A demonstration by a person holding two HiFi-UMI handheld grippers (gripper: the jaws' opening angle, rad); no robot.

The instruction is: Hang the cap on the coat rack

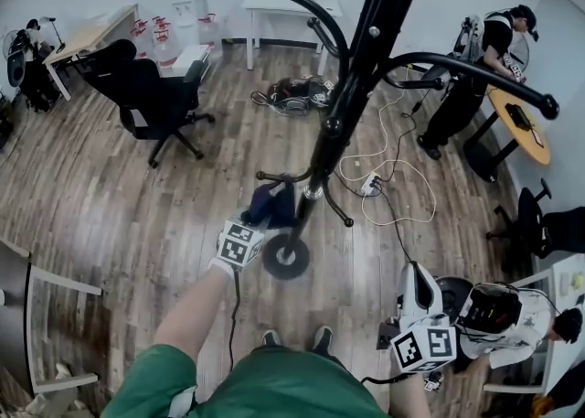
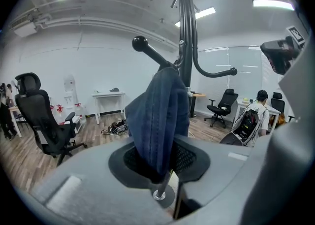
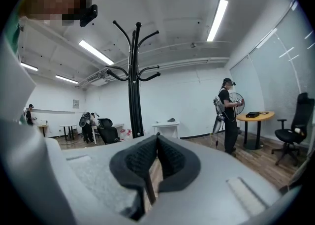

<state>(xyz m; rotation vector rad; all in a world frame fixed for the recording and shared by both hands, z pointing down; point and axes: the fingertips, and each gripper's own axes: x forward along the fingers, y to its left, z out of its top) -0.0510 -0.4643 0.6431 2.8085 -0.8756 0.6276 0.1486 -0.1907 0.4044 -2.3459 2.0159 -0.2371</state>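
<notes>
One hook [image 2: 150,51] seems to carry the cap [image 2: 160,115]; the left gripper [image 2: 157,162] jaws, narrowly apart around it, should back out straight without snagging cloth. The right gripper [image 3: 156,157] jaws are closed and empty.

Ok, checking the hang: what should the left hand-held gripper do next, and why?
Probably draw the left hand-held gripper back off the blue cap: it already drapes over the coat rack's hook, and the jaws stand apart around its lower edge.
</notes>
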